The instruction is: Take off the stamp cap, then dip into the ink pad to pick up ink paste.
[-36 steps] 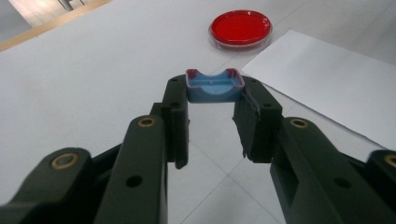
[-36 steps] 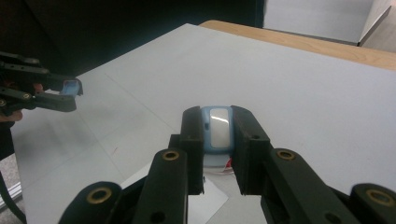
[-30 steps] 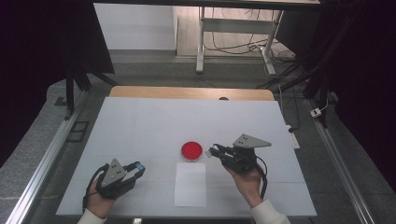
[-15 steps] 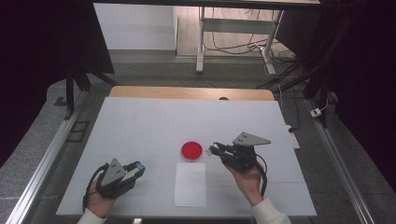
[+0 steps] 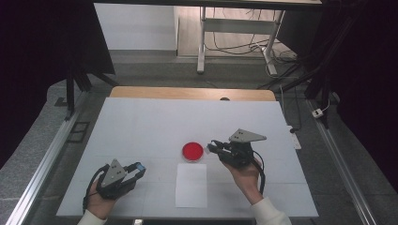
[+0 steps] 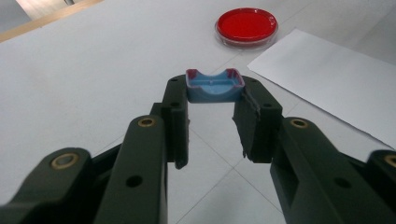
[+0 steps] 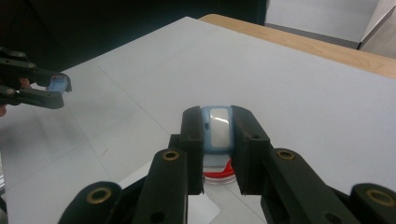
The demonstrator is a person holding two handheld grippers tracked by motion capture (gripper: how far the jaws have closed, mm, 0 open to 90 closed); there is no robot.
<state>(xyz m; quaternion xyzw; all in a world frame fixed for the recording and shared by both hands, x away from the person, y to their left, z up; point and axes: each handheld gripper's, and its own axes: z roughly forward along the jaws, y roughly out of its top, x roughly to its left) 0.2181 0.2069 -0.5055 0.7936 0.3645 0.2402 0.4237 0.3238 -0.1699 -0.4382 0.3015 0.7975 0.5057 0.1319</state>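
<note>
Gripping a small blue cap (image 6: pixel 215 86) at their tips, the left tongs (image 5: pixel 136 169) sit low near the table's (image 5: pixel 141 122) front edge. The right tongs (image 7: pixel 217 135) pinch a pale blue device (image 7: pixel 218 128) just beside the red dish (image 5: pixel 193 151), a detail clear from their own camera. White paper (image 5: pixel 191 184) lies between both hands; the far table stays open.

no readable text, label or number anywhere.

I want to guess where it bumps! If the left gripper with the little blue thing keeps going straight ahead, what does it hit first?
Probably the red dish. The left gripper, shut on the blue piece, points roughly toward it over bare table. The white paper lies just to the side. Depth is hard to judge.
</note>
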